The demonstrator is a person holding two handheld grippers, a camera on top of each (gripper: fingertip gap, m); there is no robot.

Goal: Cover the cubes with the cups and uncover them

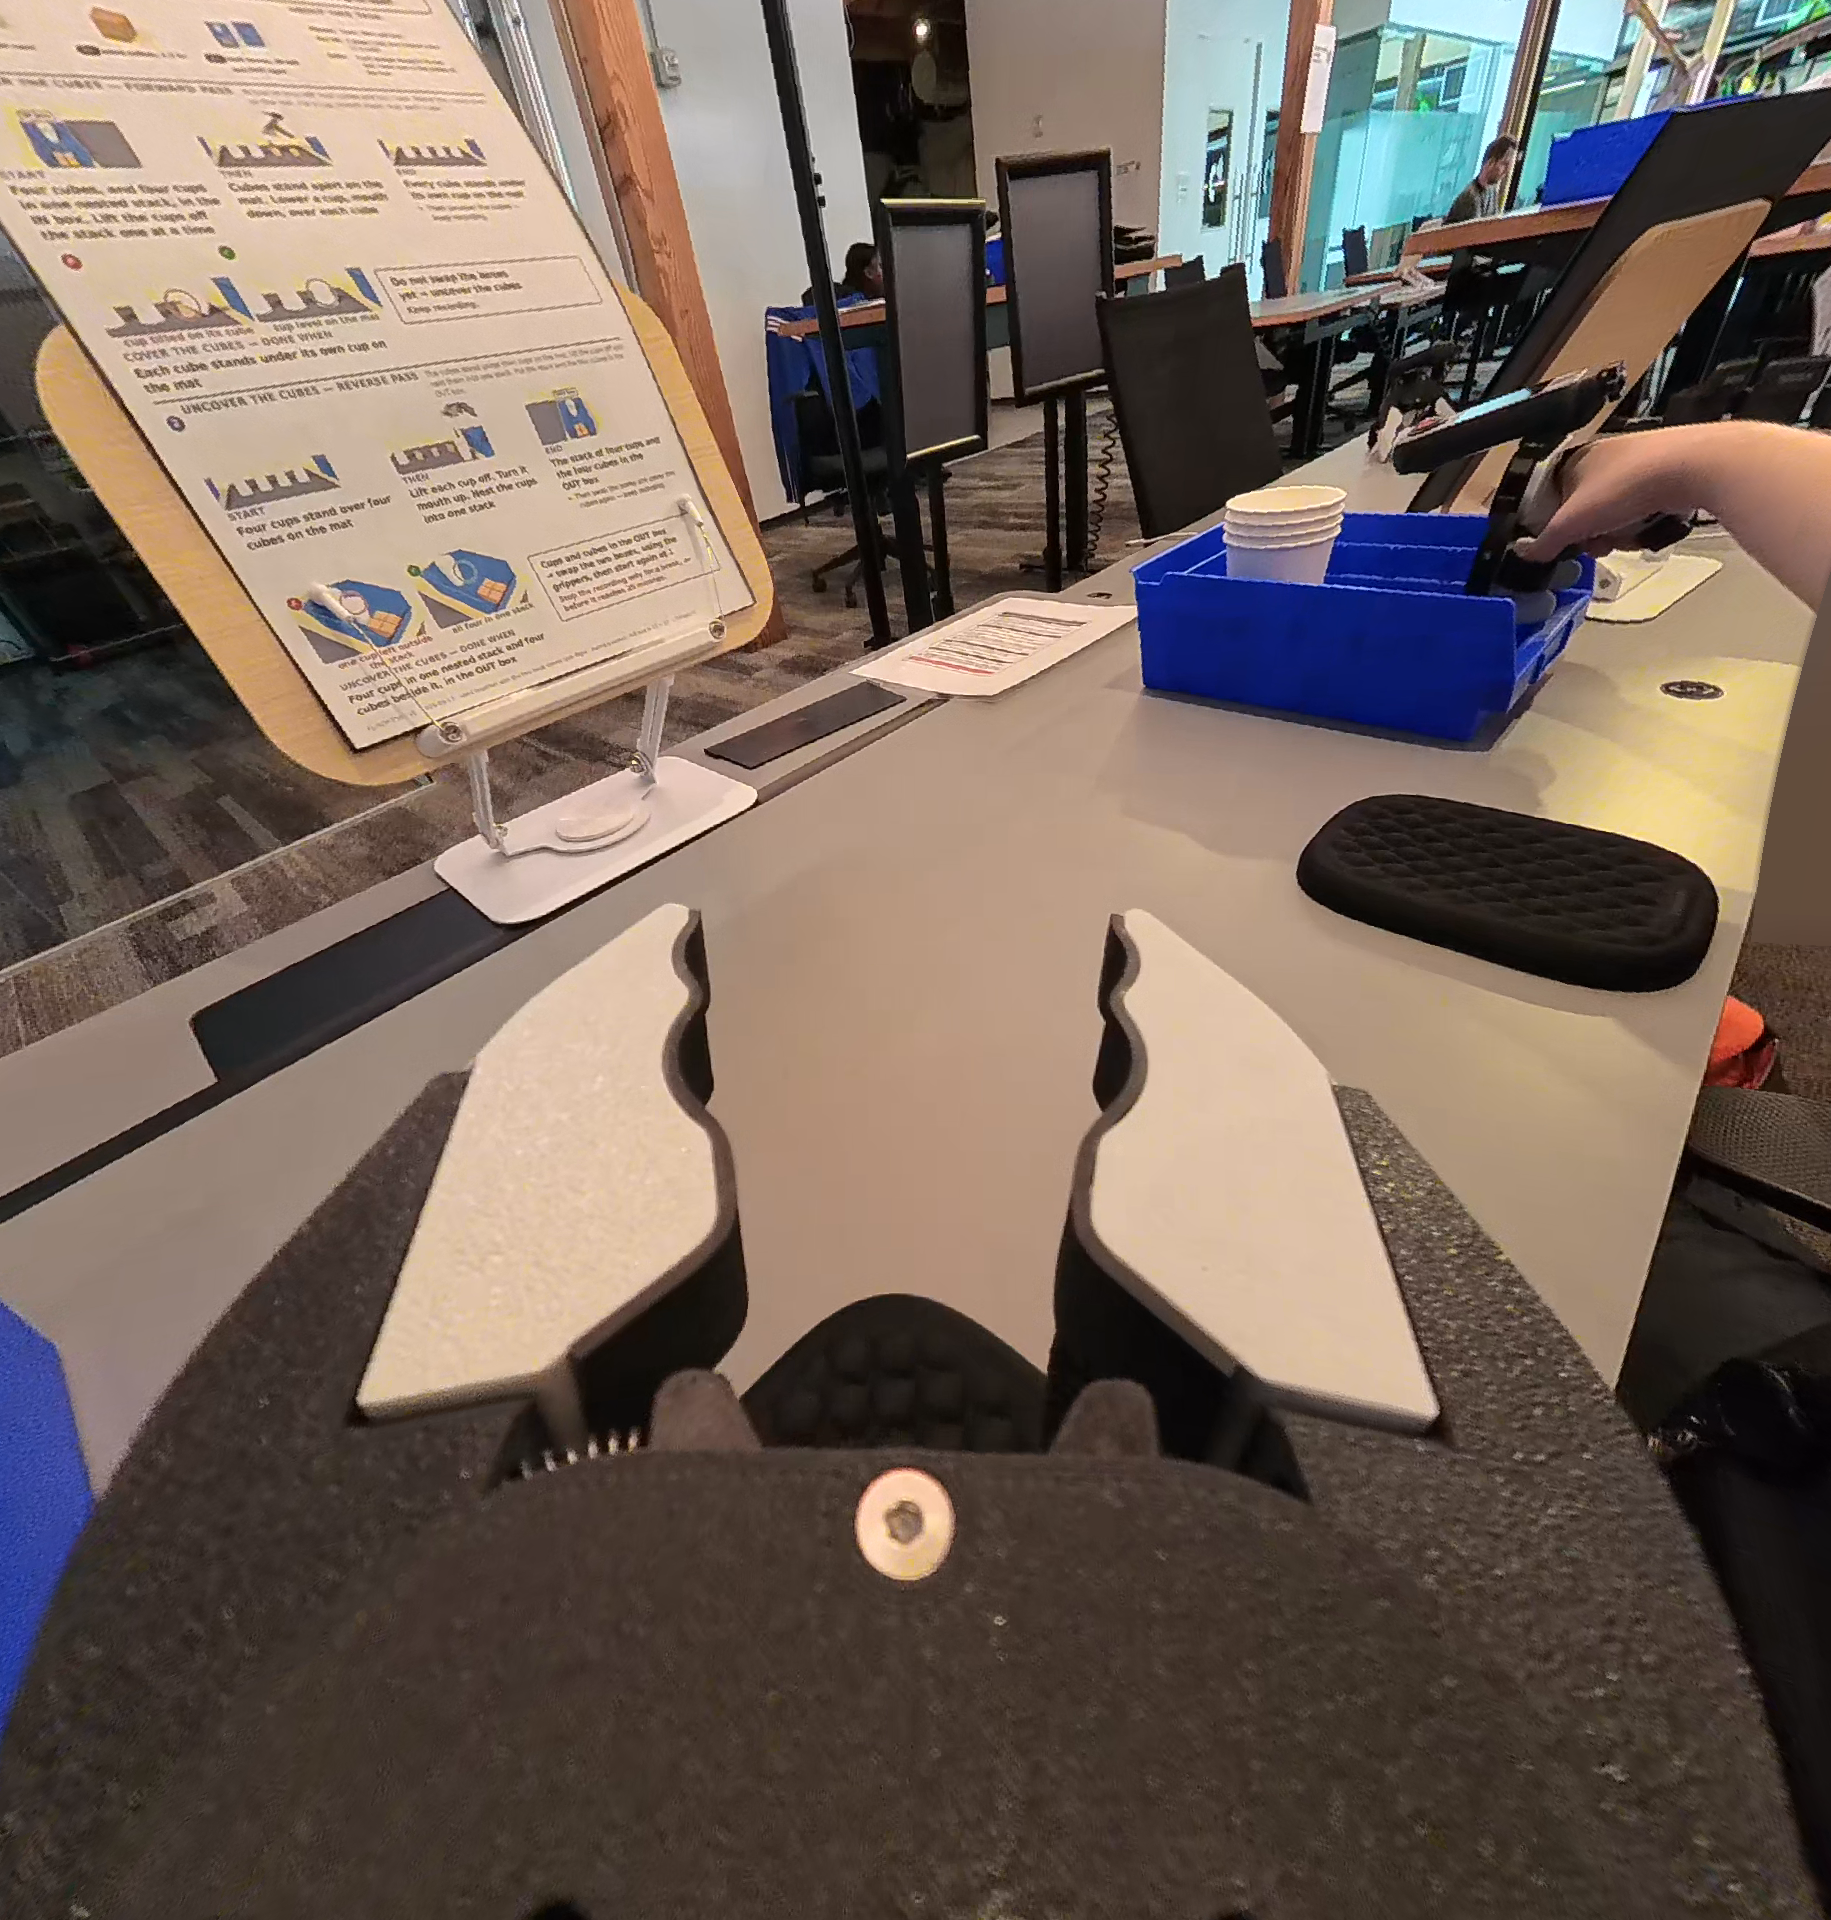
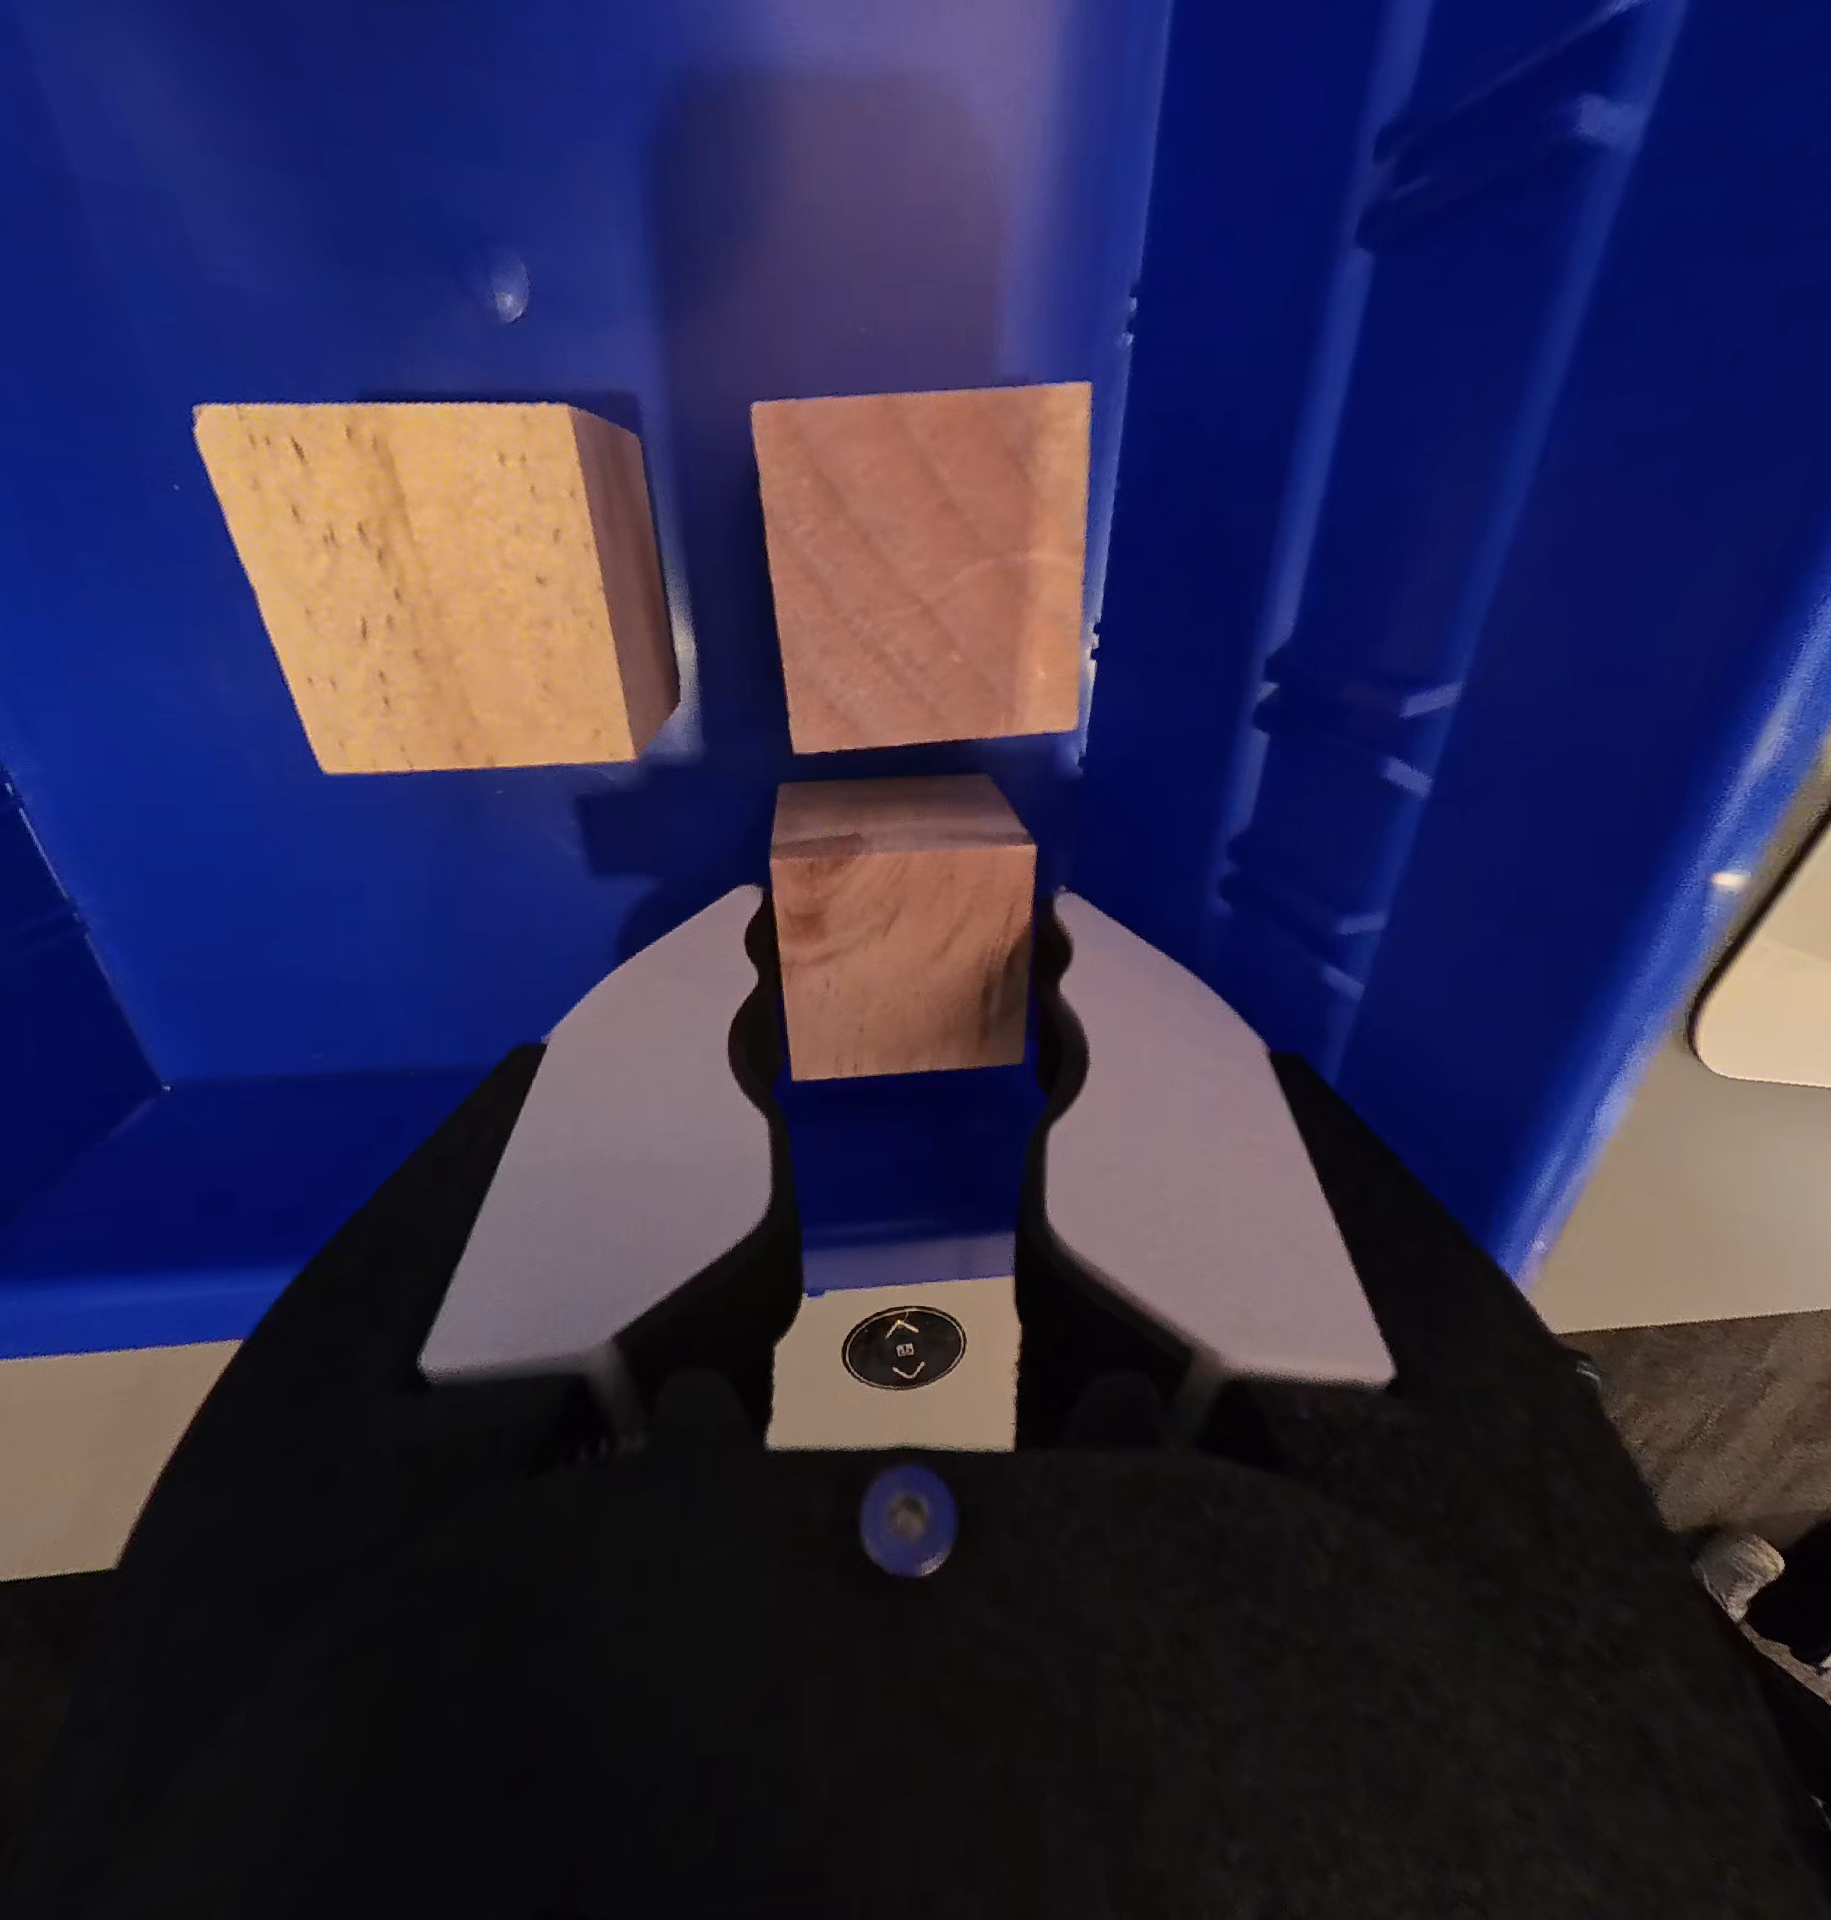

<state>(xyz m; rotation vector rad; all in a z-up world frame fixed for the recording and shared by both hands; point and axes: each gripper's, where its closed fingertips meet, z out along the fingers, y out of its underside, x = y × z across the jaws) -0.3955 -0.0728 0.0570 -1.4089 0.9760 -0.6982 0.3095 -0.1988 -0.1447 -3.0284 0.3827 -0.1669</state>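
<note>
Right wrist view: the right gripper (image 2: 906, 971) pinches a small wooden cube (image 2: 903, 951) inside a smooth blue plastic bin (image 2: 267, 208), near two other cubes (image 2: 433, 582). Left gripper (image 1: 906, 997) is spread, empty; nested white paper cups (image 1: 1285, 532) stand in the bin.

Three wooden cubes (image 2: 903, 935), four nested cups (image 1: 1284, 533), one blue bin (image 1: 1337, 644).

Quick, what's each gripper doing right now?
Left gripper: open, empty, above the table.
Right gripper: closed on a wooden cube inside the blue bin.
</note>
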